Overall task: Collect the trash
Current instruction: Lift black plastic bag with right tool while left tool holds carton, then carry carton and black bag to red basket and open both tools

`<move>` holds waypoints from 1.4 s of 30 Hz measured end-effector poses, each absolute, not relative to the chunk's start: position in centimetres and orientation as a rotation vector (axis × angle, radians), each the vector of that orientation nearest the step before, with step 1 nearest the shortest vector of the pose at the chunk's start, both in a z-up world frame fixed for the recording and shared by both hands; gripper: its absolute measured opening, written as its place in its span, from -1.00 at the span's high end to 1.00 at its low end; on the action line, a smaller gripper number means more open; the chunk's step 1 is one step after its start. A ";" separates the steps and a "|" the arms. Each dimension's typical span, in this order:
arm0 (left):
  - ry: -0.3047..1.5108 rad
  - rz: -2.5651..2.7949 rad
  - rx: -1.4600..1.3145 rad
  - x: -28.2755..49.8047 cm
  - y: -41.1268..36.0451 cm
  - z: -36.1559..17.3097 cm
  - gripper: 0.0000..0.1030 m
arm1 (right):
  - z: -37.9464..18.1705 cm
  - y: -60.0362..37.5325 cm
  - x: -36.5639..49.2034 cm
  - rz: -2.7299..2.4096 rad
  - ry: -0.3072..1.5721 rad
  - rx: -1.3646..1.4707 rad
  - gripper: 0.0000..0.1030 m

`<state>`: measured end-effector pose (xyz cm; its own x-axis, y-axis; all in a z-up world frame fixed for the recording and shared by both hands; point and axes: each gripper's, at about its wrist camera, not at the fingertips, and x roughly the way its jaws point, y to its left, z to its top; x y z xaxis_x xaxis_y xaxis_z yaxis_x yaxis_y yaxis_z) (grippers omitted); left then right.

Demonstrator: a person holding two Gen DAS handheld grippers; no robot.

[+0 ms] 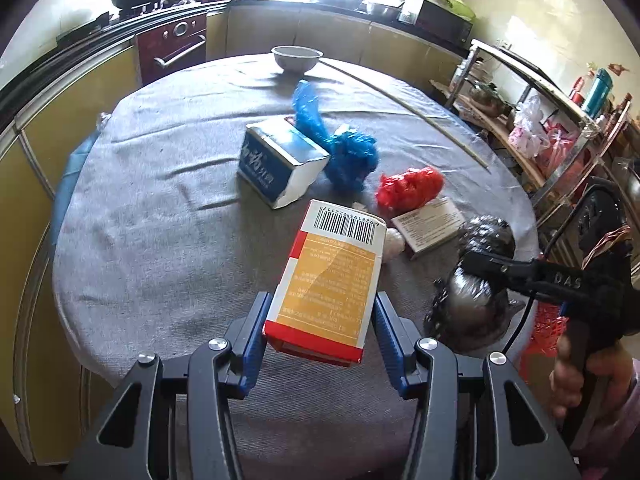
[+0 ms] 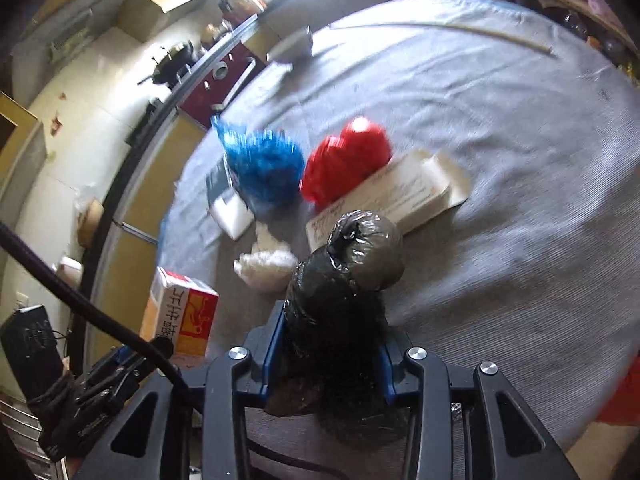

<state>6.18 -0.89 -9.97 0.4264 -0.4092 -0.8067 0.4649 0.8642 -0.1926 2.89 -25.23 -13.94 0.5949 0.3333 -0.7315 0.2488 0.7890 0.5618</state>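
Black bag (image 2: pixel 340 320) clamped between right tongs (image 2: pixel 332 356), above table (image 2: pixel 520 160)

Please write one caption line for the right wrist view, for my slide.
Right claw shut on a black plastic bag above the grey table, with blue and red bags beyond.

The left gripper (image 1: pixel 322 322) is pointing steeply down over the table (image 1: pixel 160 220), its jaws clamping an orange box (image 1: pixel 330 276). Beside it, nearer the table's edge, the right gripper (image 2: pixel 332 344) is gripping a crumpled black bag (image 2: pixel 340 304), a hand (image 1: pixel 580 376) holding its handle.
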 end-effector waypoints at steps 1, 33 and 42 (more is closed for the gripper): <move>0.985 -0.553 0.067 6.1 -1.1 -9.9 -0.01 | -13.6 -25.9 2.4 0.047 0.926 0.689 0.21; 0.922 -0.755 0.314 0.6 -13.7 -7.0 -0.01 | -11.2 -37.0 -7.2 -0.115 0.605 0.676 0.21; 0.895 -0.854 0.374 -0.9 -18.8 -6.2 -0.01 | -11.5 -41.7 -11.6 -0.225 0.547 0.736 0.21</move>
